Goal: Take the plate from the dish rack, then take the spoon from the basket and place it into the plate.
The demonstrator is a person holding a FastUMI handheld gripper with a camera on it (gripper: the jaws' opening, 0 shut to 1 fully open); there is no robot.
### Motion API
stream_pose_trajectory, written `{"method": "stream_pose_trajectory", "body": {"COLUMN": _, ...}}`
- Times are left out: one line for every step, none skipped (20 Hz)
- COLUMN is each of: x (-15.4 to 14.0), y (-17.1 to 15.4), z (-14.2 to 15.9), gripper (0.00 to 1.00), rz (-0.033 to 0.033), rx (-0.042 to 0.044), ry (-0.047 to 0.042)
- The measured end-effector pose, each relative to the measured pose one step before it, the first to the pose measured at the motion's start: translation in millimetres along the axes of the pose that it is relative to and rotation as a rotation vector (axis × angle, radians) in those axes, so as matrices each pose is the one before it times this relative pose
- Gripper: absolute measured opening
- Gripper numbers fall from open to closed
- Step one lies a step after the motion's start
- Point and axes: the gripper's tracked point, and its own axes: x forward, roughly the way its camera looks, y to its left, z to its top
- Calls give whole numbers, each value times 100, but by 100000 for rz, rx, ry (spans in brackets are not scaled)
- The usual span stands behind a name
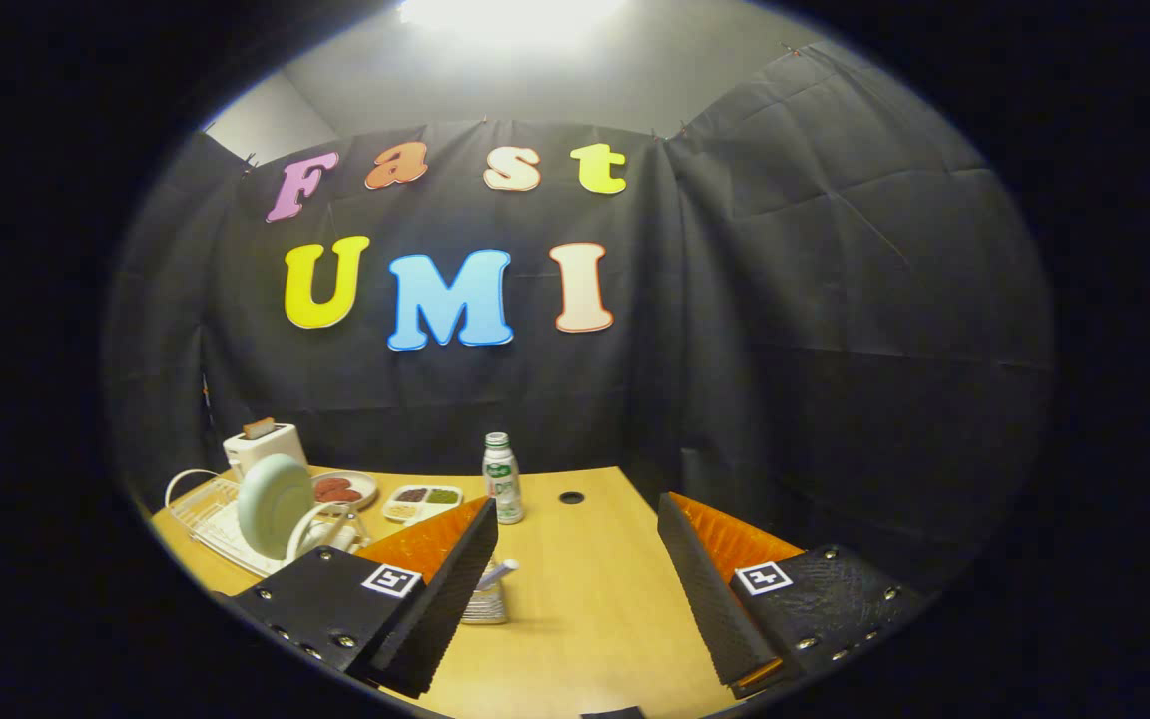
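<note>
wooden tabletop point(585, 599) fills the lower middle of the frame, with black cloth walls behind it. the gripper point(575, 589) hangs above the table with its fingers spread wide apart and nothing between them — fully released.

the plate point(274, 504), pale green, stands on edge in the white wire dish rack point(211, 519) at the lower left, beyond the left finger. it looks stiff, smooth and probably a bit slippery, and breakable if dropped. my guess is the top rim is the place to pinch it, one finger on each face, lifting straight up so it clears the wires.

the spoon point(497, 573) shows as a pale handle poking out of a small mesh basket point(485, 604), just beside the inner edge of the left finger, partly hidden by it. it should be light and thin — best taken by the handle, gripped across its narrow sides.

farther back sit a toaster point(264, 446), a dish with red slices point(343, 488), a divided tray point(422, 500) and a white bottle point(502, 479). neither step looks started yet.
</note>
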Motion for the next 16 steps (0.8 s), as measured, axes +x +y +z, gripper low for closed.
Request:
{"method": "stream_pose_trajectory", "body": {"x": -185, "y": 2476, "z": 388, "gripper": 99, "rz": 3647, "rx": 1143, "ry": 470}}
{"method": "stream_pose_trajectory", "body": {"x": 61, "y": 2589, "z": 469, "gripper": 99, "rz": 3888, "rx": 1084, "ry": 131}}
{"method": "stream_pose_trajectory", "body": {"x": 221, "y": 2524, "z": 177, "gripper": 99, "rz": 3695, "rx": 696, "ry": 568}}
{"method": "stream_pose_trajectory", "body": {"x": 423, "y": 2404, "z": 122, "gripper": 99, "rz": 3263, "rx": 221, "ry": 761}}
{"method": "stream_pose_trajectory", "body": {"x": 556, "y": 2306, "z": -3, "gripper": 99, "rz": 2986, "rx": 51, "ry": 573}}
{"method": "stream_pose_trajectory", "body": {"x": 749, "y": 2193, "z": 59, "gripper": 99, "rz": 2603, "rx": 173, "ry": 858}}
{"method": "stream_pose_trajectory", "body": {"x": 900, "y": 2150, "z": -317, "gripper": 99, "rz": 2265, "rx": 567, "ry": 1557}}
{"method": "stream_pose_trajectory", "body": {"x": 1071, "y": 1896, "z": -288, "gripper": 99, "rz": 1730, "rx": 964, "ry": 1804}}
{"method": "stream_pose_trajectory", "body": {"x": 1131, "y": 1673, "z": -447, "gripper": 98, "rz": 1511, "rx": 945, "ry": 1749}}
{"method": "stream_pose_trajectory", "body": {"x": 1224, "y": 1511, "z": -252, "gripper": 97, "rz": 1249, "rx": 817, "ry": 1479}}
{"method": "stream_pose_trajectory", "body": {"x": 1133, "y": 1396, "z": -340, "gripper": 98, "rz": 1252, "rx": 819, "ry": 1342}}
{"method": "stream_pose_trajectory", "body": {"x": 1181, "y": 1076, "z": -319, "gripper": 98, "rz": 550, "rx": 848, "ry": 1698}}
{"method": "stream_pose_trajectory", "body": {"x": 1228, "y": 787, "z": -609, "gripper": 97, "rz": 298, "rx": 433, "ry": 1550}}
{"method": "stream_pose_trajectory", "body": {"x": 1109, "y": 639, "z": -423, "gripper": 97, "rz": 83, "rx": 792, "ry": 1890}}
{"method": "stream_pose_trajectory", "body": {"x": 1150, "y": 699, "z": -607, "gripper": 97, "rz": 450, "rx": 876, "ry": 1720}}
{"method": "stream_pose_trajectory", "body": {"x": 1200, "y": 564, "z": -564, "gripper": 93, "rz": 305, "rx": 1037, "ry": 1991}}
